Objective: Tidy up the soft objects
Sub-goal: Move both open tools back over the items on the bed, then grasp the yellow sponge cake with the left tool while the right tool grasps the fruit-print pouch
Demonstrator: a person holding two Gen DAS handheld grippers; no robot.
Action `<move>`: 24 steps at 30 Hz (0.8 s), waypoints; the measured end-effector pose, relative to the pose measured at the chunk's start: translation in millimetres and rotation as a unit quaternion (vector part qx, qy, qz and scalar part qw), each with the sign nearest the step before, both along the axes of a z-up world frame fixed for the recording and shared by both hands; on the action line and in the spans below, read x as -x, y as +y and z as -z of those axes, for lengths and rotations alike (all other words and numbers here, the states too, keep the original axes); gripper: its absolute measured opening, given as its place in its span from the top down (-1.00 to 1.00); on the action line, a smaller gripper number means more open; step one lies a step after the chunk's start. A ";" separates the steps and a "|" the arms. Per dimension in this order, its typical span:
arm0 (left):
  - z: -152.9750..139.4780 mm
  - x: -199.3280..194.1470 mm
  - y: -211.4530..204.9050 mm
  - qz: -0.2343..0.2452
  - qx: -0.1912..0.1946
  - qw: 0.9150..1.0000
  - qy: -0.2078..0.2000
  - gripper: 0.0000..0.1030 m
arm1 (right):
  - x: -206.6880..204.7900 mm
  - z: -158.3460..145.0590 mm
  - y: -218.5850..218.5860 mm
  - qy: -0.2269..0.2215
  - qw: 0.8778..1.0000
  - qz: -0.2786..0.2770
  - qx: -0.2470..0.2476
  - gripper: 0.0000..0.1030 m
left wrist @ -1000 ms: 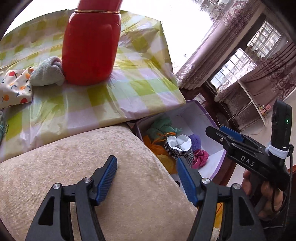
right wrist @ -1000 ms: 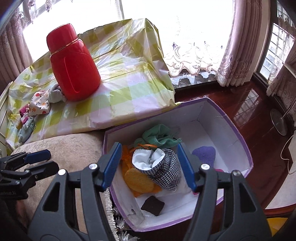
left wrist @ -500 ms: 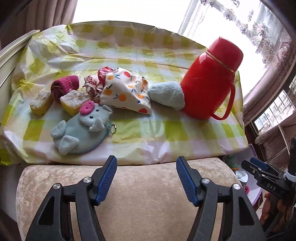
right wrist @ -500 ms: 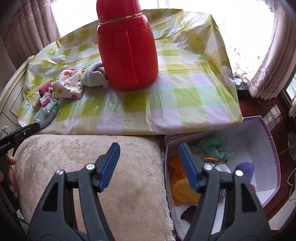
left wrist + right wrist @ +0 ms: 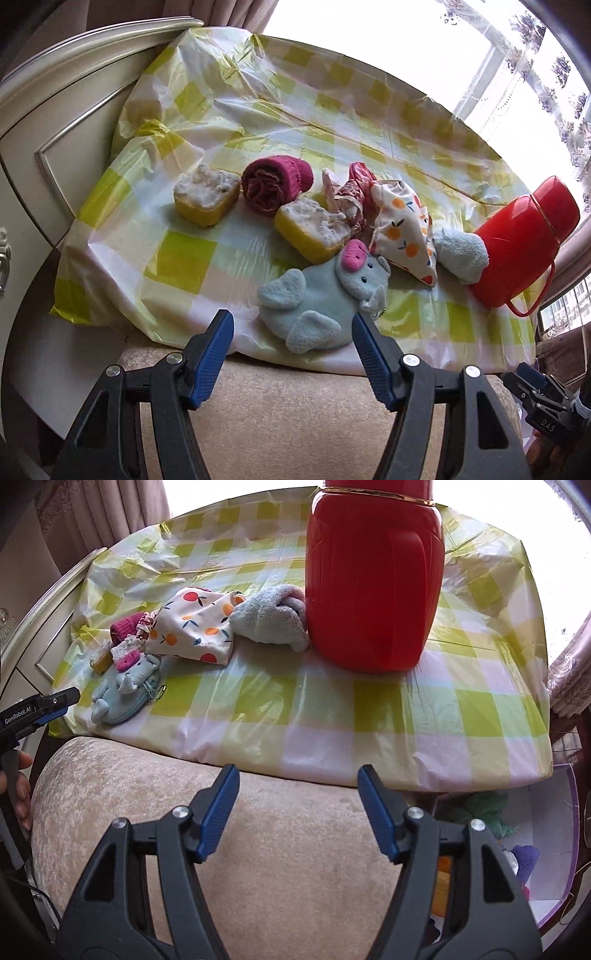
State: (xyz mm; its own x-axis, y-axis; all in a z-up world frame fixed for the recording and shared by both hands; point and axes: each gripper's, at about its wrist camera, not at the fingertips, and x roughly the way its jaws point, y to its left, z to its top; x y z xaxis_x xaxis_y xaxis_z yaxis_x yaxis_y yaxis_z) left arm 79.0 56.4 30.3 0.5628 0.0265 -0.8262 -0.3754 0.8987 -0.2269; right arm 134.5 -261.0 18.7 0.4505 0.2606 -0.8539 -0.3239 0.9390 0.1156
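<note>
Elephant plush (image 5: 325, 299) lies on the counter (image 5: 184, 258), left of the red flask (image 5: 524, 240); your left claw (image 5: 291, 350) hovers level before it, spread and empty, your right claw (image 5: 297, 808) likewise.

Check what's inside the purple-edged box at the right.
In the purple-edged white box: a green cloth, a purple knitted piece, something orange. The open right hand-held gripper covers the rest.
</note>
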 end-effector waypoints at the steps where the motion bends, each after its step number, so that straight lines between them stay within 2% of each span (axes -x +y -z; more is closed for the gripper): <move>1: 0.1 -2.5 6.5 -0.006 -0.003 1.000 -0.001 -0.31 | -1.6 0.5 4.1 0.000 1.000 -0.002 0.001 -0.35; 9: 8.6 -37.6 53.9 -0.037 -0.046 0.998 0.012 -0.31 | -16.7 3.1 28.9 0.003 1.000 -0.012 0.009 -0.35; 15: 21.8 -70.5 72.1 -0.012 -0.088 0.996 0.032 -0.31 | -27.8 3.0 46.3 0.008 1.000 -0.022 -0.007 -0.35; 24: 49.3 -111.9 85.8 0.023 -0.121 0.990 0.066 -0.31 | -54.7 2.3 79.8 0.019 0.998 -0.028 -0.060 -0.35</move>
